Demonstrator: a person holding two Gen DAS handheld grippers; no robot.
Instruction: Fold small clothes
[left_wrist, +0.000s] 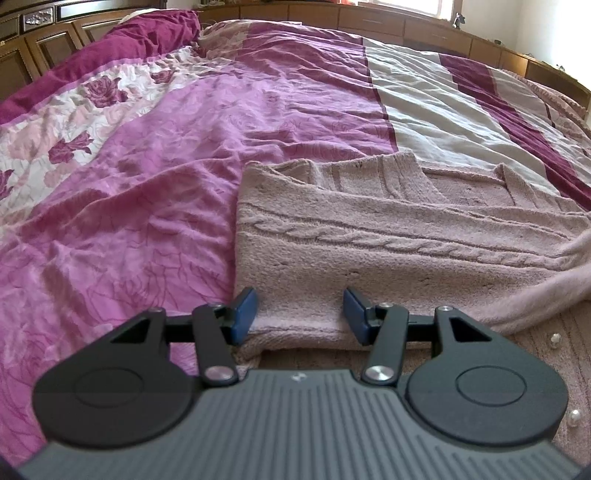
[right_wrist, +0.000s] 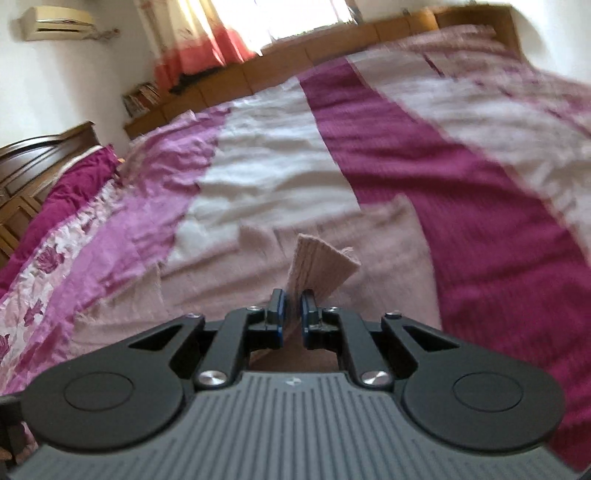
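Observation:
A pale pink cable-knit sweater (left_wrist: 388, 229) lies on the bed, partly folded, with small pearl buttons at the lower right. My left gripper (left_wrist: 299, 314) is open, its blue-padded fingers straddling the near folded edge of the sweater. In the right wrist view the sweater (right_wrist: 229, 280) spreads over the bedcover. My right gripper (right_wrist: 291, 314) is shut on a ribbed cuff or hem (right_wrist: 321, 266) of the sweater, which sticks up between the pads above the bed.
The bedcover (left_wrist: 166, 166) is pink, magenta and white with rose prints, and wrinkled. A dark wooden headboard (left_wrist: 33, 48) and wooden ledge (left_wrist: 424, 26) border the bed. A curtained window (right_wrist: 236, 26) and an air conditioner (right_wrist: 55, 22) are on the far wall.

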